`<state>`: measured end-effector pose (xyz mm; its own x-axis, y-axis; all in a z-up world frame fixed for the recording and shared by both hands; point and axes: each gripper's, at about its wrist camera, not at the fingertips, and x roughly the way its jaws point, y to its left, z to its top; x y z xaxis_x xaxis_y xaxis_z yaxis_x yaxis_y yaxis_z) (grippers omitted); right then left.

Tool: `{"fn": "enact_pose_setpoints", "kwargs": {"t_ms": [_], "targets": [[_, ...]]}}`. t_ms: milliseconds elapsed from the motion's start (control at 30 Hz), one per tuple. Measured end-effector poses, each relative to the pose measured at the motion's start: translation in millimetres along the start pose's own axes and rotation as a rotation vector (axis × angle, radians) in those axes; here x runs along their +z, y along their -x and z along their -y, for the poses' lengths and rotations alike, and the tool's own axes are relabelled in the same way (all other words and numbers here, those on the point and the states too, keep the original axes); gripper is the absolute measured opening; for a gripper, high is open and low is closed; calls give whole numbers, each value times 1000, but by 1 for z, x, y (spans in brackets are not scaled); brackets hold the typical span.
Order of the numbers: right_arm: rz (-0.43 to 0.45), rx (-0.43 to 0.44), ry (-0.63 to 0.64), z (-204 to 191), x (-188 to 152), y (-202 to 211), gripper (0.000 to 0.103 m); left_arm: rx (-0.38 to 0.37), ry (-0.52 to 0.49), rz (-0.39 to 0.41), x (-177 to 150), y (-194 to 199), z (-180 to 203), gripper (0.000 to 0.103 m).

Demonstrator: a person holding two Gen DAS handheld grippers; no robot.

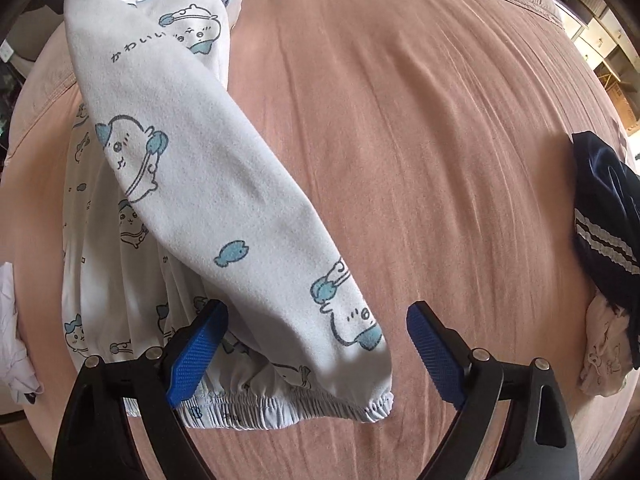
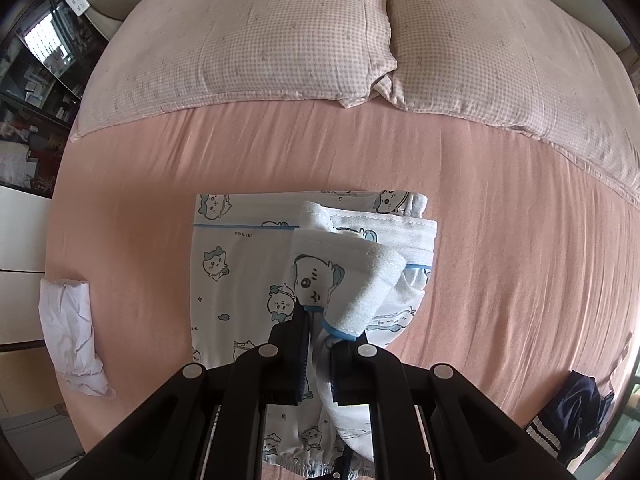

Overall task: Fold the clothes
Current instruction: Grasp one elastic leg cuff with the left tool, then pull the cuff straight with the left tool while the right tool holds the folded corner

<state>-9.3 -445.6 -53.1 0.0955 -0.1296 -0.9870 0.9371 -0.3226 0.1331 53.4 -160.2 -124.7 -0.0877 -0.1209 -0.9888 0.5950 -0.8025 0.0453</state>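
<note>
White pyjama trousers [image 1: 192, 184] with blue cartoon prints lie on the pink bed sheet [image 1: 420, 140]. One leg is lifted and hangs diagonally over the rest. My left gripper [image 1: 316, 344] is open and empty, just above the elastic waistband [image 1: 280, 408]. In the right wrist view my right gripper [image 2: 320, 356] is shut on the trousers [image 2: 240, 280], pinching the folded leg near its blue-edged cuff [image 2: 340, 330] above the flat part.
A dark navy garment with white stripes [image 1: 604, 224] lies at the bed's right edge, over a pale garment [image 1: 604, 352]. A crumpled white cloth [image 2: 72, 332] lies at the left edge. Two checked pillows [image 2: 260, 36] sit at the head.
</note>
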Motion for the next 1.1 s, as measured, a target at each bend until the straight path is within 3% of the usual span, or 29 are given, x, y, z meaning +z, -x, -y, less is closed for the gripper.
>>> {"fn": "enact_pose_setpoints", "kwargs": {"t_ms": [67, 200, 400, 567, 767, 1100], "targets": [[-1, 3, -2, 1, 0, 0, 6, -7, -11, -4, -1, 0, 1, 65], [0, -3, -4, 3, -1, 1, 6, -9, -37, 1, -3, -1, 1, 31], [-2, -12, -20, 8, 0, 0, 6, -34, -75, 21, -4, 0, -8, 12], [-2, -15, -21, 5, 1, -3, 6, -92, -55, 14, 0, 2, -28, 7], [0, -25, -20, -3, 5, -4, 6, -127, -40, 5, 1, 6, -51, 7], [-5, -66, -7, -32, 14, -10, 6, -252, 18, -11, 1, 17, -107, 6]]}}
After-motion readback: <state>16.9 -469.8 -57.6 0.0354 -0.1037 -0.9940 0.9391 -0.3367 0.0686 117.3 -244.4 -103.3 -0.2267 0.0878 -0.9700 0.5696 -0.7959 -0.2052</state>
